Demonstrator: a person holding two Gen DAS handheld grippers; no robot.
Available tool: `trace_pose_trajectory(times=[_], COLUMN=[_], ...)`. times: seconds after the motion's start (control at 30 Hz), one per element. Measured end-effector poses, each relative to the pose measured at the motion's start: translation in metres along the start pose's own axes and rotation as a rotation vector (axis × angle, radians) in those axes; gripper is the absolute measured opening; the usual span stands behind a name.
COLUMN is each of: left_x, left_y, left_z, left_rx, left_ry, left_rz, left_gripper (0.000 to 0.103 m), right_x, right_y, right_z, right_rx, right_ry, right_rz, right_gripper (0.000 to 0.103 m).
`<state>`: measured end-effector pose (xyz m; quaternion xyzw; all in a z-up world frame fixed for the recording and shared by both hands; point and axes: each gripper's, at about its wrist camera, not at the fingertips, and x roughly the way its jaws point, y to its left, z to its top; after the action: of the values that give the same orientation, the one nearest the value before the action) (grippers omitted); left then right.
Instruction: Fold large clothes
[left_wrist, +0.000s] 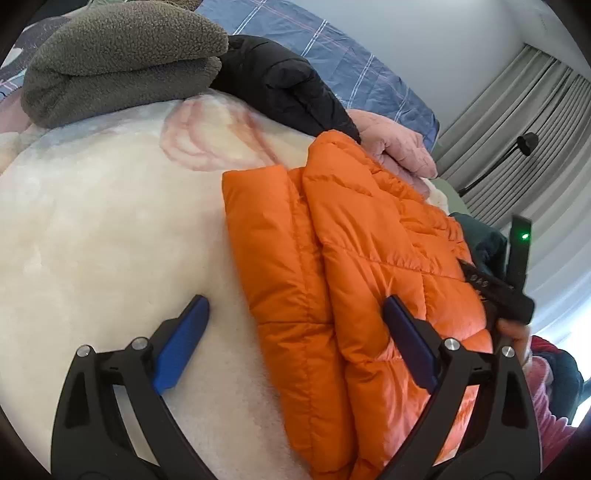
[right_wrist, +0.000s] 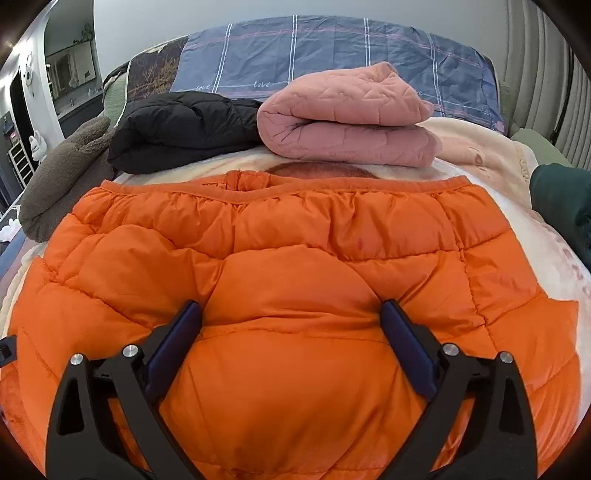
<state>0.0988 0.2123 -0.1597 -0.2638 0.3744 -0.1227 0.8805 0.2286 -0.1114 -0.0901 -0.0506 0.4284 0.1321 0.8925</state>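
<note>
Two pairs of tongs stand wide open, gripping nothing. Nearest, the right tongs (right_wrist: 291, 321) hover over the middle of the orange puffer jacket (right_wrist: 295, 258), its padding bulging between the blue pads. The left tongs (left_wrist: 295, 317) straddle the jacket's folded-in edge, one pad above the cream blanket (left_wrist: 110, 221). Beyond lie three folded garments: pink (right_wrist: 347, 122), black (right_wrist: 184, 125) and brown fleece (left_wrist: 118, 62). Those look finished; the jacket seems partly folded, with further folds left.

Pale wall (right_wrist: 147, 22), grey pleated curtains (left_wrist: 517, 122), bed with blue checked headboard cover (right_wrist: 332, 48).
</note>
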Motion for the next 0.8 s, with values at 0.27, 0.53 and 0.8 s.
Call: trace_pose_trajectory(times=[0.27,0.53,0.8], left_x=[-0.002,0.004,0.0], left_y=[-0.006,-0.012,-0.015], left_z=[-0.002,-0.002,0.001], left_rx=[-0.003,0.001,-0.012], left_ry=[0.006,0.028,0.013], left_rz=[-0.116,-0.098,-0.188], left_gripper=[0.081,0.075,0.035], right_x=[-0.001,-0.031,0.03], right_y=[-0.002,0.005,0.002], right_z=[-0.001,0.029,0.024], right_rx=[-0.003,-0.01,0.017], right_ry=[-0.006,-0.062,0.011], right_rz=[-0.003,-0.024,-0.029], right_gripper=[0.098,0.088,0.061])
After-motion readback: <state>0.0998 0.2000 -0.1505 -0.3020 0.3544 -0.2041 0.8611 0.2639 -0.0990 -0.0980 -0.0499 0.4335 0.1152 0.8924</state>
